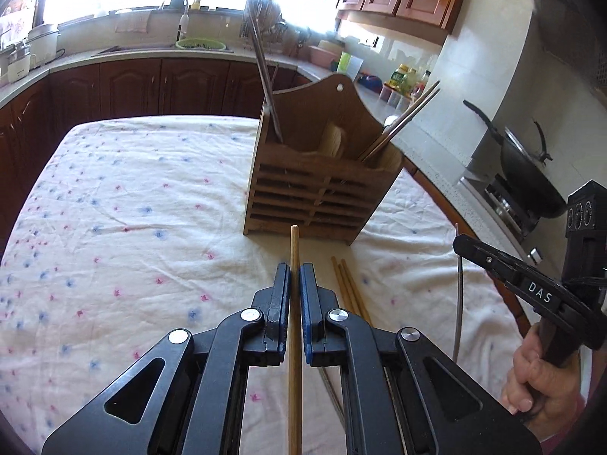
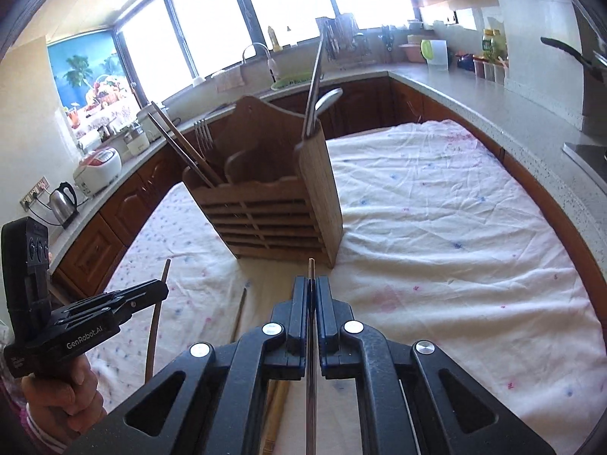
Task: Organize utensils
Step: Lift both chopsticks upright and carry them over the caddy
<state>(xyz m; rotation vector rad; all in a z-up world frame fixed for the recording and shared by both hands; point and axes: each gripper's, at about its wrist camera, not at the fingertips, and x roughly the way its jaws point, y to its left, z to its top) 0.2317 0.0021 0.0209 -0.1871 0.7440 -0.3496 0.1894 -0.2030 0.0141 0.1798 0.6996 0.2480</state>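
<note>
Upright, wooden holder [image 1: 311, 189] contains chopsticks [image 1: 398, 125], fork [image 2: 203, 136], spoon [image 2: 326, 100].

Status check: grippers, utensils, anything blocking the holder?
Left gripper shut on wooden chopstick. Right gripper shut on metal chopstick. Holder ahead, nothing blocking.

Matt slatted wooden holder [image 1: 318, 185], smooth wooden chopstick [image 1: 295, 265], glossy metal utensil [image 2: 311, 341], creased floral cloth [image 1: 125, 208].

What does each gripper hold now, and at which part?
The left gripper is shut on a wooden chopstick, near its forward end. The right gripper is shut on a metal chopstick, also near its forward tip.
</note>
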